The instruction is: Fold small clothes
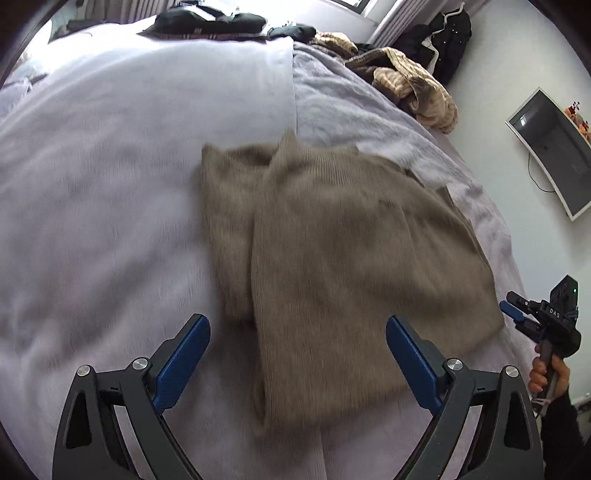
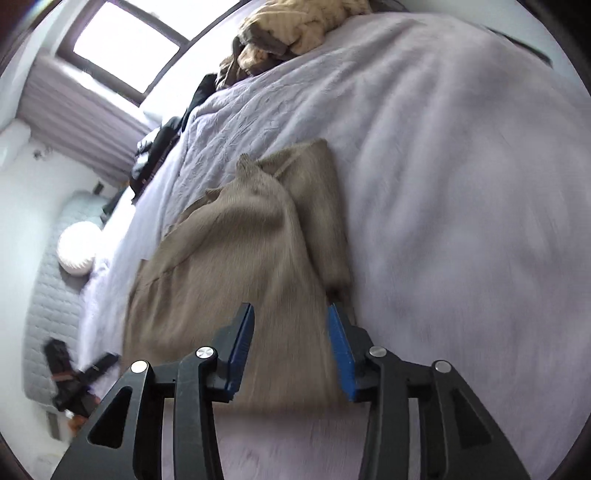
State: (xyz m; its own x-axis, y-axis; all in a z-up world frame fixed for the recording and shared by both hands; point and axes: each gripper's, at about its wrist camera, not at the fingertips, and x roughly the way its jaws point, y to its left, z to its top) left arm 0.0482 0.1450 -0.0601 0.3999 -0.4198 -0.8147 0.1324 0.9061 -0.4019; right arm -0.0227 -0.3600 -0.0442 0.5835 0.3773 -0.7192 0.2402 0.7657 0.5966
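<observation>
A brown ribbed knit garment (image 1: 351,240) lies folded lengthwise on the pale lilac bed cover (image 1: 110,184), with a narrower layer showing along its left side. My left gripper (image 1: 297,319) hovers over the garment's near end, jaws wide apart and nothing between the blue pads. At the garment's right edge a hand holds my right gripper (image 1: 511,312), which is clear of the cloth. In the right wrist view the same garment (image 2: 240,258) stretches away beneath my right gripper (image 2: 291,308). Its jaws stand apart above the cloth and pinch nothing.
A heap of beige striped clothes (image 1: 413,85) lies at the bed's far right corner, with dark clothes (image 1: 210,20) along the far edge. A black jacket (image 1: 447,37) hangs by the wall and a screen (image 1: 550,151) is mounted there. The bed edge drops to a grey mat (image 2: 48,295).
</observation>
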